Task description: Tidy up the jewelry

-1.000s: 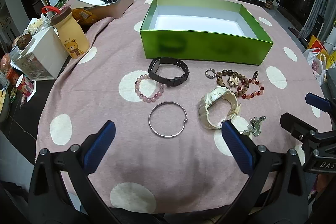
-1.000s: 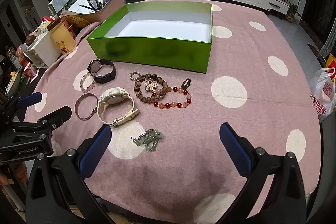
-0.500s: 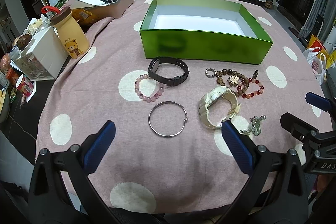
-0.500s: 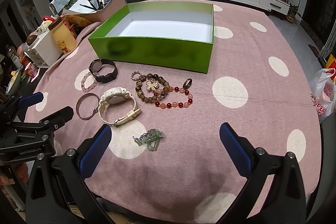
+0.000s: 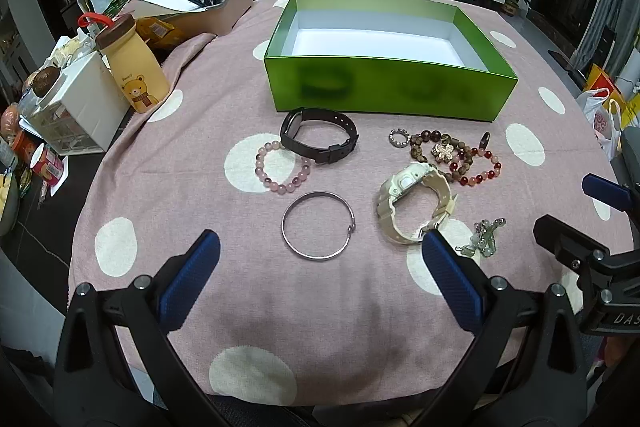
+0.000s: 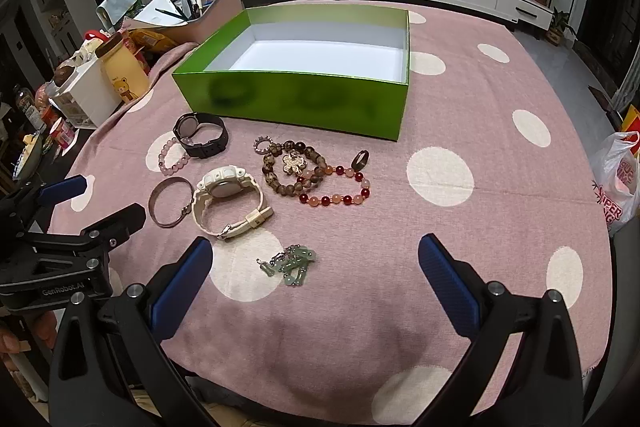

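Since a second ago the right gripper (image 6: 316, 263) has edged slightly closer to the jewelry; the left gripper (image 5: 320, 259) has not moved. Both hover wide open and empty above the pink polka-dot tablecloth (image 5: 192, 163). The cream plastic watch (image 6: 228, 201), silver metal bangle (image 5: 318, 225) and beaded bracelets (image 6: 316, 179) lie before the empty open green cardboard box (image 5: 384, 91).

Jewelry (image 6: 260, 187) before seemingly empty green box (image 6: 296, 99)

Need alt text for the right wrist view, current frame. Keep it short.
An open right gripper hovers over a pink polka-dot tablecloth, empty, with loose jewelry ahead: a green charm bracelet nearest, then a white watch, a silver bangle, beaded bracelets, a black watch. Behind them sits an empty green box; the left gripper shows at the left edge.
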Demonstrator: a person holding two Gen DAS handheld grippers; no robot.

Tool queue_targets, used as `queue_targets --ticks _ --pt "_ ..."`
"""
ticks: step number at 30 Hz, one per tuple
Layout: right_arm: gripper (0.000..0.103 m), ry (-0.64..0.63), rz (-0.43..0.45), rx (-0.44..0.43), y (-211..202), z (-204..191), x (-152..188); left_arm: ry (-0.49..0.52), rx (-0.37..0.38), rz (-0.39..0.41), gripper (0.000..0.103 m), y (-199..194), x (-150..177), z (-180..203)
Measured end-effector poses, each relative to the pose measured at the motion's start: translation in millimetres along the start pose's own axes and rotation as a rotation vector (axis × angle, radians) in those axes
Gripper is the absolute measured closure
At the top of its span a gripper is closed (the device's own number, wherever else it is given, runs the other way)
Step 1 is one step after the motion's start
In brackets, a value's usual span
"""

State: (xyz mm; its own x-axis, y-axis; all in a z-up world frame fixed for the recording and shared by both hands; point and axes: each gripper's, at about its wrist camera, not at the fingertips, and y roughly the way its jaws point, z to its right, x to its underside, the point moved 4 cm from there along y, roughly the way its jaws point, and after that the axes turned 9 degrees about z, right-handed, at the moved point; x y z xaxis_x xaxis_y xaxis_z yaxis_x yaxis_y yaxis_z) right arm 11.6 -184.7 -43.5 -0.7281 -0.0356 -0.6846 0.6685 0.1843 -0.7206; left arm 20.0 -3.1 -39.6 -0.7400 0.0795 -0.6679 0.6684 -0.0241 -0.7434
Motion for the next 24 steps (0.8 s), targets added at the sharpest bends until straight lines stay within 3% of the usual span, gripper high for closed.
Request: queue_targets --ticks 24 --pt "0.001 0.001 -0.001 -0.001 -0.1 1.1 0.3 0.013 0.005 -0.001 0.002 -2.7 1.1 5.6"
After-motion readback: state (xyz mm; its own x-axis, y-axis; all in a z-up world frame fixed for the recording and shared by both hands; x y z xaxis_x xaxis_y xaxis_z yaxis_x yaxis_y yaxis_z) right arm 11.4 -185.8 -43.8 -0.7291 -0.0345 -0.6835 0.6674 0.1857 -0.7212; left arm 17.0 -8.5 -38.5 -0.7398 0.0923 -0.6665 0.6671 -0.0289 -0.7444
